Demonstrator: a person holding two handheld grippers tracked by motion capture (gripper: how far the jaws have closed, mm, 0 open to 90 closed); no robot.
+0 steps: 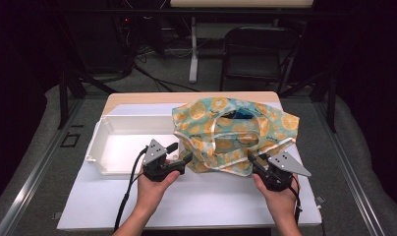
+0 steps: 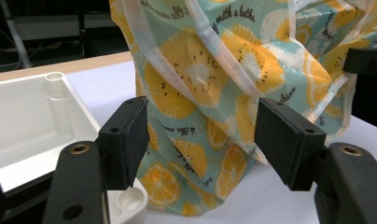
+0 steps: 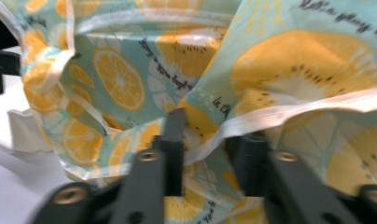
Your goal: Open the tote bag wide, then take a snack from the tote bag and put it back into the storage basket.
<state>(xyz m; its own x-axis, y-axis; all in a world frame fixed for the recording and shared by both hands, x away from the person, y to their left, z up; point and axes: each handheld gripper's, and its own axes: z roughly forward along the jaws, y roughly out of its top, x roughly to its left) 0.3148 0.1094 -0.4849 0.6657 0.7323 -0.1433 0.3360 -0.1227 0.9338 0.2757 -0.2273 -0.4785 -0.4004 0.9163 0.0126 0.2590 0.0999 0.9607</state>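
On the worktop (image 1: 186,201), the right gripper (image 3: 207,140) pinches the fruit-print bag's (image 1: 233,135) hem; the left gripper (image 2: 200,140) gapes wide before the cloth, its grasp not yet made.

Glossy printed cloth bag (image 1: 234,132); smooth white plastic tray (image 1: 119,143).

Both forearms come in from below, each hand wrapped around a claw from underneath. The left claw (image 1: 185,158) points right and slightly forward, its jaws standing apart with a wide gap. The right claw (image 1: 250,158) points forward and left, its jaws drawn close together, pinching cloth.
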